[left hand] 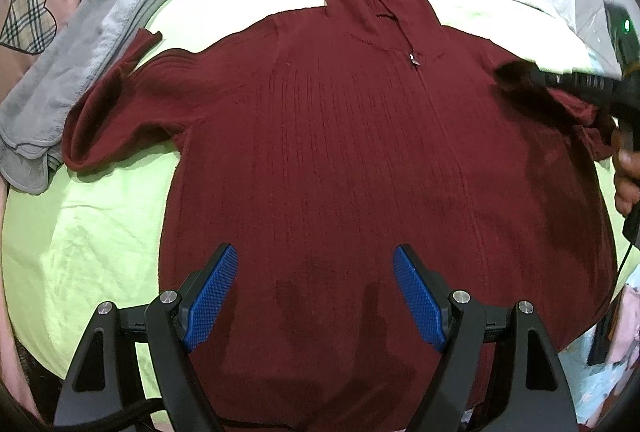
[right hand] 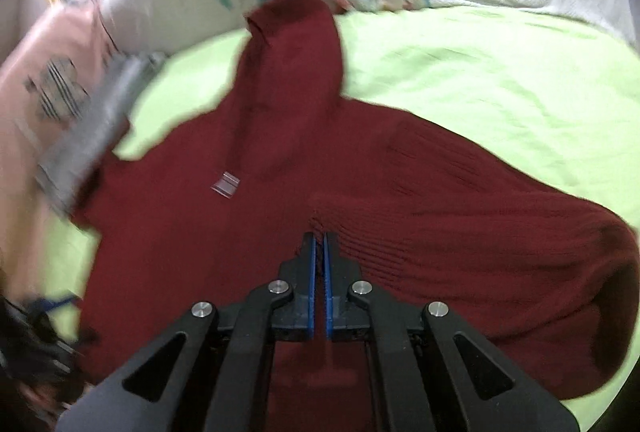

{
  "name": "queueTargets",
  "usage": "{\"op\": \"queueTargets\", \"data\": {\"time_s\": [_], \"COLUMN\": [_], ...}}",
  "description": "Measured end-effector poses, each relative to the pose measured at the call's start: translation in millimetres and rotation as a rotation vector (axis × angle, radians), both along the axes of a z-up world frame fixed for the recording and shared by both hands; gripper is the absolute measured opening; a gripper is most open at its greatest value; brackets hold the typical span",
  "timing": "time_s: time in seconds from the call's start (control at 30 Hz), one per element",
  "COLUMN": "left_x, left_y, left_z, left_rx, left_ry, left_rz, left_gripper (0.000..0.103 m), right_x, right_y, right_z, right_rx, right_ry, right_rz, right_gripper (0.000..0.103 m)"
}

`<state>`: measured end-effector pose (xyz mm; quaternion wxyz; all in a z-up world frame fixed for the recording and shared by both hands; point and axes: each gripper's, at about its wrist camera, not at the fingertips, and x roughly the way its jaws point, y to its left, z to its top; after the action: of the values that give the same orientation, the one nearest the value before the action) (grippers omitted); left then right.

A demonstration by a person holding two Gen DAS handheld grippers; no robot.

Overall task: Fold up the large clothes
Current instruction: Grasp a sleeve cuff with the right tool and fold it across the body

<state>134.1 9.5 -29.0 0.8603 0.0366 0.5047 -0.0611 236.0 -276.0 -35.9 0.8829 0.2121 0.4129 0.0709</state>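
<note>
Across the lime-green sheet [left hand: 100,240] in the left wrist view, the maroon hooded sweater [left hand: 340,151] lies flat, unfolded apart from its tucked sleeves; every fold looks still to come. The left gripper [left hand: 314,296] hovers over its hem, jaws wide, empty.

From the right wrist view, the right gripper [right hand: 320,244] has its jaws closed together at the sweater's right sleeve [right hand: 500,224] fold; whether they pinch knit I cannot tell.

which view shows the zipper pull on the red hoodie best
The left wrist view: the zipper pull is sharp there, hanging at the neck of the flat-spread red hoodie. The right wrist view shows it too, larger but smeared by motion blur.
</note>
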Motion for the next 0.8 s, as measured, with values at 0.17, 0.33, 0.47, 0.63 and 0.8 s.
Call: {"op": "queueTargets", "data": {"time_s": [0.17,0.33,0.47,0.63,0.8], "left_x": [-1,0,1,8,20], "left_y": [10,27,43,61,71], "left_z": [-1,-3,-5,-9,-10], "left_rx": [-0.026,-0.043,-0.057,-0.089,-0.14], "left_ry": [0.005,0.009,0.013,0.021,0.025], "left_rz": [0.021,0.058,0.089,0.13,0.152], "left_gripper": [0.081,0.081,0.081,0.081,0.081], "right_x": [28,73,102,131,144], "right_y": [47,118,172,218,233], "right_z": [31,39,24,0,-13], "right_rx": [0.194,0.329,0.358,0.416,0.47], "right_ry": [-0.094,-0.123,-0.08,-0.026,-0.008], "right_rz": [0.046,0.141,0.212,0.25,0.27], "right_gripper": [0.003,0.003,0.003,0.003,0.007]}}
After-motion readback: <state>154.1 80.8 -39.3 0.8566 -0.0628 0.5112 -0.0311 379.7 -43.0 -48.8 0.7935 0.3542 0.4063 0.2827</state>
